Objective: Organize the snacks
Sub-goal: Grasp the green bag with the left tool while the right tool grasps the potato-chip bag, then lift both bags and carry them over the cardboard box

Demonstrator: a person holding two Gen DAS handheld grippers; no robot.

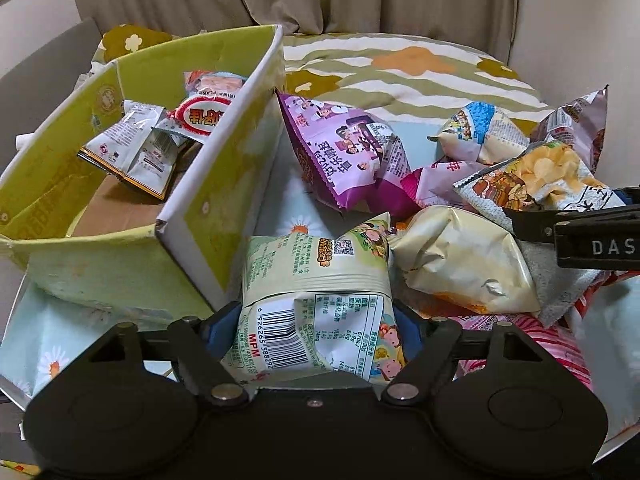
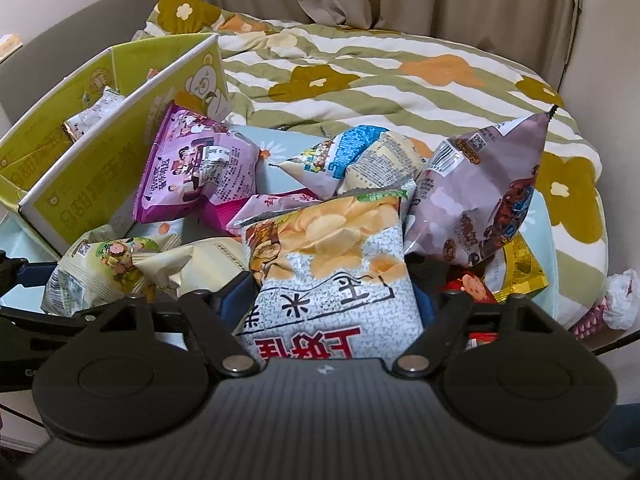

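Left gripper (image 1: 316, 320) clamps a green snack bag (image 1: 316, 280); right gripper (image 2: 336, 300) clamps a chip bag (image 2: 332, 264); green box (image 1: 224, 152) just beside.

Snack bags (image 2: 200, 168) lie heaped beside a green cardboard box (image 1: 224, 184) holding several packets (image 1: 136, 152).

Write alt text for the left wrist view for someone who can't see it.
The left gripper is shut on a pale green snack bag, held beside a yellow-green cardboard box that already holds a few packets. More snack bags, including a purple one, lie piled to the right on a floral bedspread.
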